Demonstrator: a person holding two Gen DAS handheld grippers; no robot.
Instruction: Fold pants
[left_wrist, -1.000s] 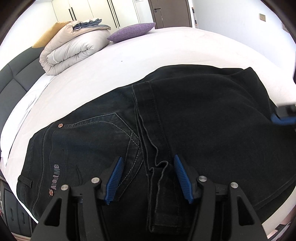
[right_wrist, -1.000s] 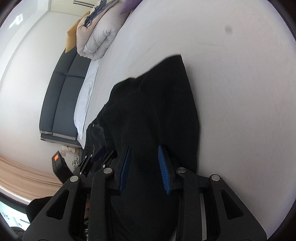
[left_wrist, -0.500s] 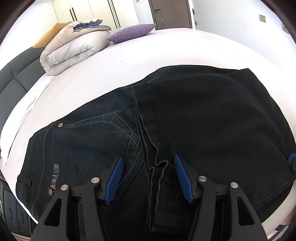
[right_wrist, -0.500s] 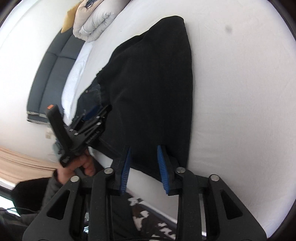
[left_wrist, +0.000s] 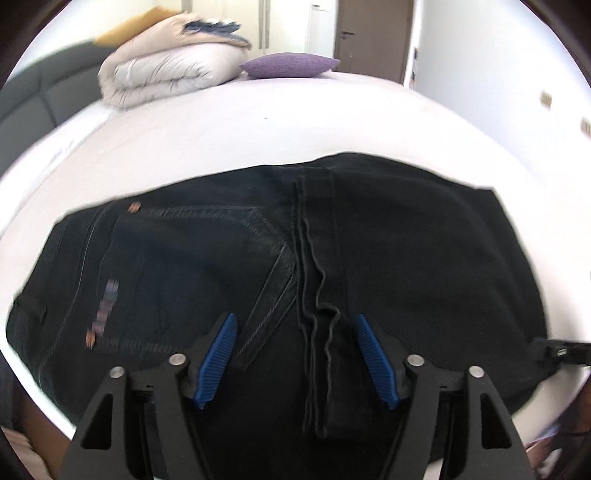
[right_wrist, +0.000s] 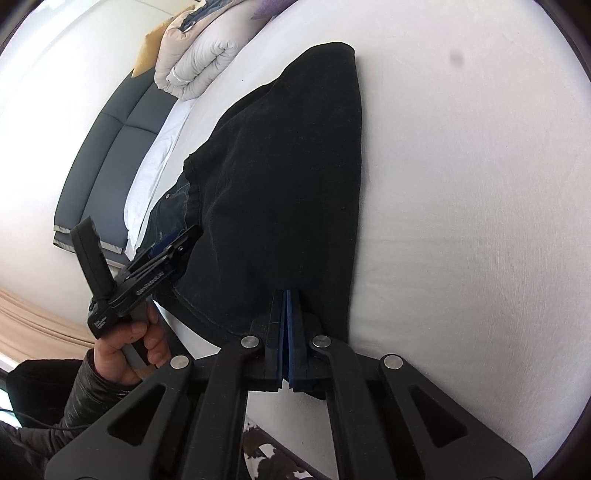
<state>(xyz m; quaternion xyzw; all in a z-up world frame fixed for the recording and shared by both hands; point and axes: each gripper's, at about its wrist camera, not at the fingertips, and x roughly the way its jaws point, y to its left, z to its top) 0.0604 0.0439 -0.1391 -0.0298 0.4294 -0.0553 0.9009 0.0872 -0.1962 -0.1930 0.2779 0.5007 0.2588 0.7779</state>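
Observation:
Black jeans (left_wrist: 388, 251) lie folded on the white bed (left_wrist: 258, 140), back pocket and seam up. My left gripper (left_wrist: 299, 354) is open, its blue pads either side of the seam near the bed's front edge, just above the cloth. In the right wrist view the jeans (right_wrist: 288, 177) stretch away from me. My right gripper (right_wrist: 286, 314) is shut on the near edge of the jeans at the bed's edge. The left gripper (right_wrist: 173, 247) shows there too, held in a hand at the left. The right gripper's body shows at the left wrist view's right edge (left_wrist: 554, 350).
A rolled white duvet (left_wrist: 166, 74) and a purple pillow (left_wrist: 288, 64) sit at the far end of the bed. A dark grey headboard (right_wrist: 107, 155) runs along the left side. A door (left_wrist: 373, 33) stands beyond the bed.
My right gripper has closed on the near edge of the jeans; it was open before. The left gripper has pulled back a little and the view has tilted; it stays open.

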